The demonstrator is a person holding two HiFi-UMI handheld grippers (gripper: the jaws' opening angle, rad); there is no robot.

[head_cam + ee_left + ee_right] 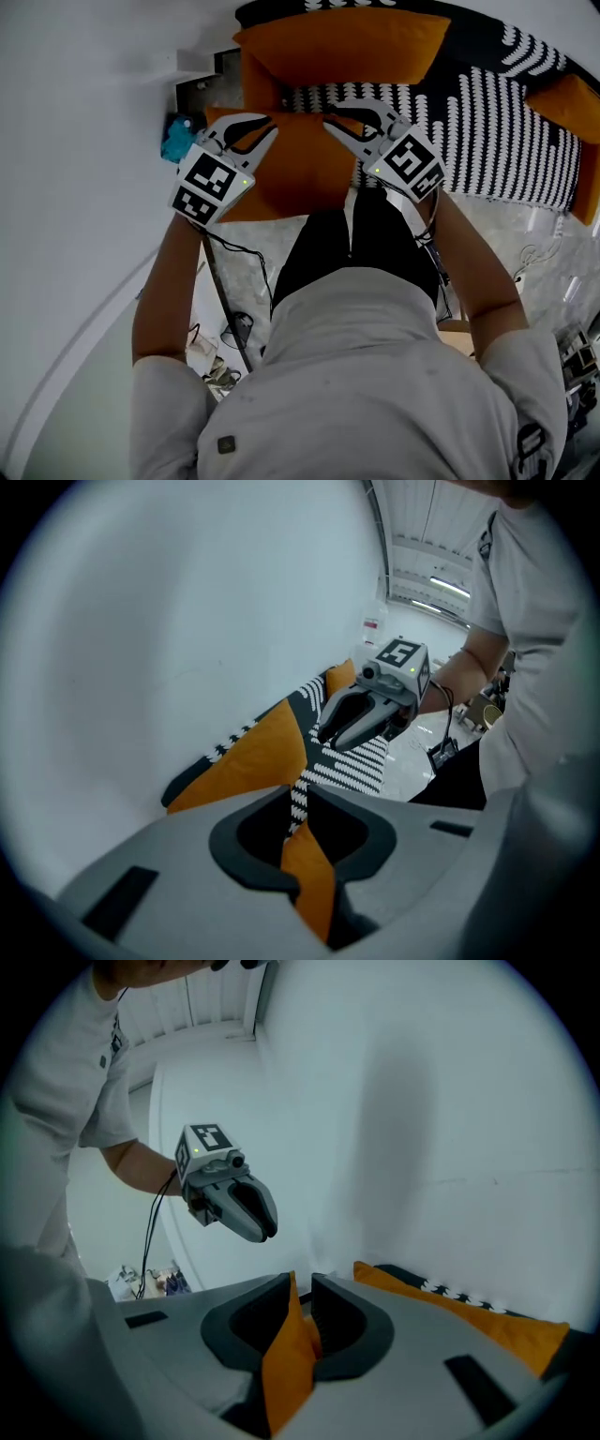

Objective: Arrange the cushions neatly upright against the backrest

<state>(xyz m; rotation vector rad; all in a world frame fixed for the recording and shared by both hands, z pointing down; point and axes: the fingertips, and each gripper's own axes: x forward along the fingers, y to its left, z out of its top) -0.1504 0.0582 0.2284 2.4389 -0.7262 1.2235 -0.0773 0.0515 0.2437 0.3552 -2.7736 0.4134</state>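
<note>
the near orange cushion (298, 173) is at the front of the striped sofa seat (487, 122), with its long axis running from nine to three o'clock in the head view. the left gripper (270, 127) is at the cushion's ten o'clock corner and the right gripper (331, 122) is at its two o'clock corner, so neither hand is nearer.

the left fingers (371, 847) stand narrowly apart with a fold of orange fabric between them. the right fingers (358, 1333) stand the same way, and the fabric lies against one pad with a dark slit beside it. both grips look slack rather than pinched.

the backrest (473, 33) lies at twelve o'clock from this cushion. a second orange cushion (342, 42) already stands against it, just beyond the near one, and a third (577, 112) sits far off at three o'clock. the coming move likely turns on tipping the near cushion's top edge toward twelve o'clock, beside the second.

no brand or label can be read. the marker cubes (208, 183) carry only black-and-white squares, and the print on the person's sleeve is too small to make out.
</note>
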